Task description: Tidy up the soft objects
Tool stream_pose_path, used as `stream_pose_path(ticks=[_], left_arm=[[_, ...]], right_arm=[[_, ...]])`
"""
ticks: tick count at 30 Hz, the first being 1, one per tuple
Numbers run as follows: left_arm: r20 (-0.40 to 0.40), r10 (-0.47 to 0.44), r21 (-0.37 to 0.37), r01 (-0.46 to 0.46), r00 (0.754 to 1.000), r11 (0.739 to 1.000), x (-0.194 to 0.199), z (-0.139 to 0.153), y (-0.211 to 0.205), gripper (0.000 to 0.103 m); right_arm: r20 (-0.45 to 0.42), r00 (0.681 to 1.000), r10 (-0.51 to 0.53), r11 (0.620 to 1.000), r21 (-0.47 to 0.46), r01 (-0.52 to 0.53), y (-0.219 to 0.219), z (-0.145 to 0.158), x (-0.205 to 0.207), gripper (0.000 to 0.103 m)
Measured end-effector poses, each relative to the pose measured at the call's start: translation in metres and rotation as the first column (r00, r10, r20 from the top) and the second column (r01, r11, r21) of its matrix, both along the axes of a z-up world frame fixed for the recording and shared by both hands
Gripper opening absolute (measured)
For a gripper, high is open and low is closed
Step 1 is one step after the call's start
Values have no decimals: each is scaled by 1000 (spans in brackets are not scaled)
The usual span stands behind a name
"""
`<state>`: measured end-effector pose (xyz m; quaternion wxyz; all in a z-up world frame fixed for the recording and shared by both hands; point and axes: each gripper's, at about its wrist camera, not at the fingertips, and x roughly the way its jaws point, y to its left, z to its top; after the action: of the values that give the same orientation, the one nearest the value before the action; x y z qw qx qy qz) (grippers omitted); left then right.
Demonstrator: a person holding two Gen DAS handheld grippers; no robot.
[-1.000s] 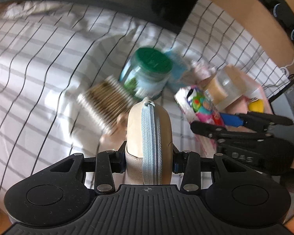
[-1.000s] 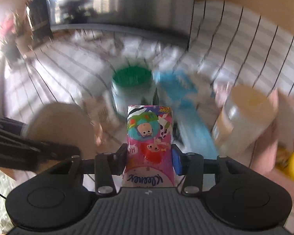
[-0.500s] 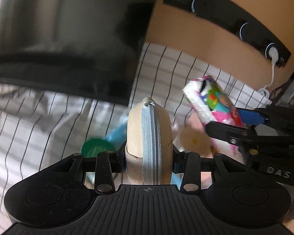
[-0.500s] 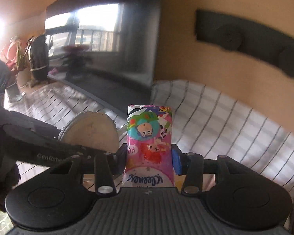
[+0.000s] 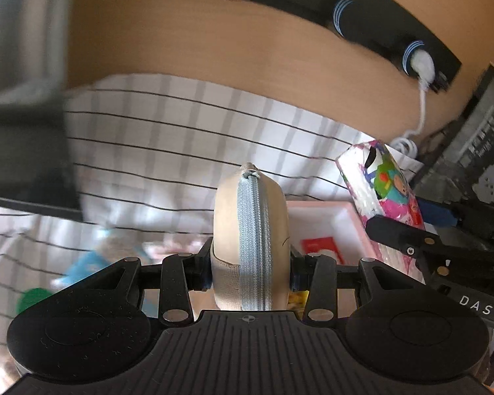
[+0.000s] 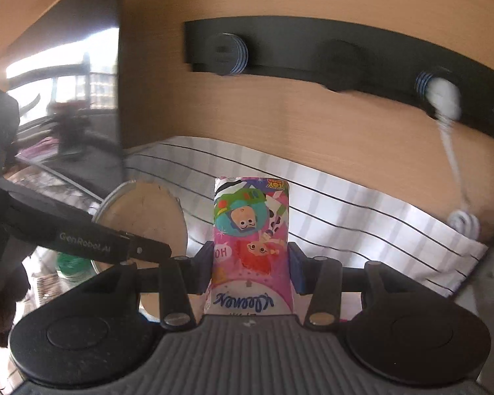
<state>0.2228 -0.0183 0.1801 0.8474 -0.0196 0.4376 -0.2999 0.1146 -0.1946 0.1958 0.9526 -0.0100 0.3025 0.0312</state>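
With a pouch [image 5: 251, 230] gripped by the left hand-held gripper [image 5: 250, 265] and a tissue pack [image 6: 251, 243] by the right hand-held gripper [image 6: 251, 271], both could be collided or dropped beside the pink box [image 5: 355, 220].

Below you: surface covered by a white cloth with dark grid lines [image 5: 168, 138]. On it lie a pink-rimmed box [image 5: 345, 217], a green-lidded jar [image 5: 33, 299] and a blurred blue packet [image 5: 82, 263].
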Motion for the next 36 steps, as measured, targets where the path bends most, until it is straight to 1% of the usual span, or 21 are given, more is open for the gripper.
stream_pose_path(ticks=[6,9,11,13,15,17,20,22,24,27,29,31,34,36], left_arm=[[-63,-46,-37,44,997,998,-15,-29,-49,45],[-93,-70,-42,66,993,997,-23,-42,-66,45],[-115,-87,-49,81,990,995,-28,-50,-74,45],[-155,-105,-80,94,982,992,-30,-61,-80,45],[-175,-113,-116,94,978,989,-29,-69,-85,45],[-177,-119,-147,94,977,985,-25,-74,-91,45],[-191,-113,-186,77,975,980,-13,-74,-98,45],[-199,-97,-192,58,975,980,-2,-73,-104,45],[-206,-84,-177,47,975,983,12,-74,-113,45],[-219,-94,-126,67,971,990,30,-78,-128,45],[-238,-100,-98,79,966,992,41,-83,-136,44],[-238,-103,-76,88,966,993,48,-86,-142,45],[-213,-128,-53,120,969,991,54,-88,-150,47],[-164,-141,-42,136,976,990,54,-87,-153,47]], right_arm=[[8,997,-78,997,26,78,-40,-11,-16,45],[12,993,-116,990,78,115,-57,-20,-27,45],[0,990,-138,984,116,137,-70,-31,-32,45],[-28,987,-155,977,142,158,-79,-44,-32,45],[-59,983,-175,971,157,182,-87,-57,-28,45],[-76,979,-188,966,168,198,-93,-65,-26,45],[-72,980,-186,966,171,196,-97,-69,-25,45],[-67,982,-178,968,168,187,-97,-69,-24,45],[-63,983,-172,970,165,181,-98,-70,-23,45],[-71,982,-177,965,183,188,-103,-74,-22,45],[-85,979,-185,959,201,199,-107,-79,-21,45],[-106,976,-192,952,222,212,-111,-87,-19,45],[-142,971,-193,945,241,223,-113,-101,-15,45],[-161,968,-190,943,243,226,-112,-110,-11,45]])
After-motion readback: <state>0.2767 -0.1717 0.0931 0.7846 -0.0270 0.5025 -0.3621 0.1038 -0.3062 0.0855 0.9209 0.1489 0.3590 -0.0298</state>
